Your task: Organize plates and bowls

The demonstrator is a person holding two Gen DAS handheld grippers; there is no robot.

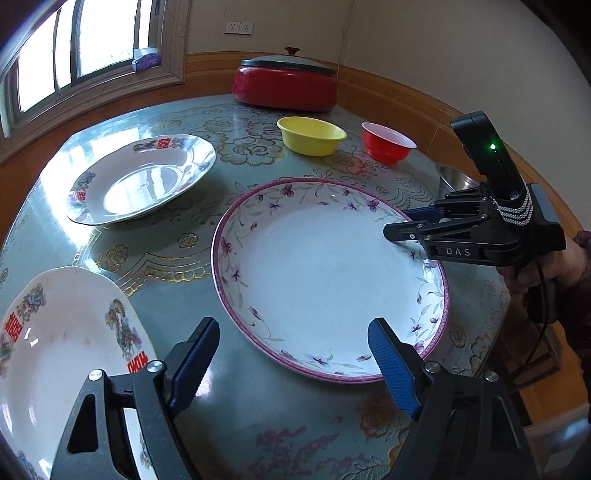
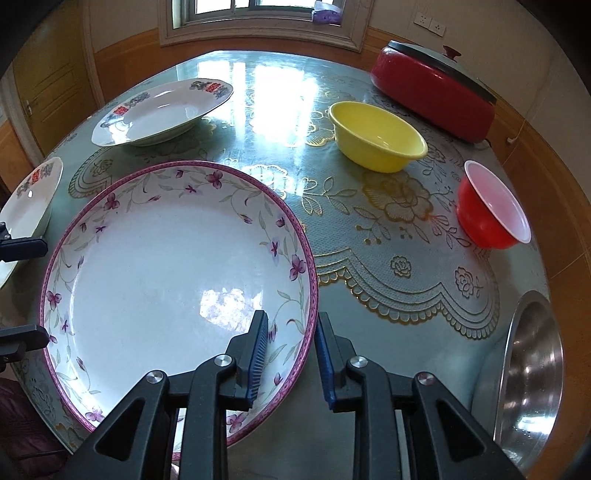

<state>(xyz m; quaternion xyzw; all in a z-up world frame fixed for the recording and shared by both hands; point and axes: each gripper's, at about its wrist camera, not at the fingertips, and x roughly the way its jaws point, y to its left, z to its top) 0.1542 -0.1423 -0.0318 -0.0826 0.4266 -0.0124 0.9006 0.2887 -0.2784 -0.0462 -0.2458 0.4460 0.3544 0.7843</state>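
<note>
Flowered plate (image 2: 177,280) flat on tabletop (image 2: 369,258), centre stage. Right gripper (image 2: 290,354) straddling plate's near rim, jaws narrowed around it, contact unclear. Left gripper (image 1: 291,365) wide, empty, at opposite rim. Bowls beyond plate, untouched.

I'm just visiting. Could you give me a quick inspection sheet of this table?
Surface: round table, glossy patterned cover.
Job's things: floral plate; red-marked plate and a second one; yellow bowl, red bowl, steel bowl, all apart.
Clutter: lidded red pot at the far edge.
Tongs: left tongs open, empty, by the floral plate; right tongs shut on its rim.
Cables: black cable hanging by the right tongs.
Surroundings: window, wall sockets.
</note>
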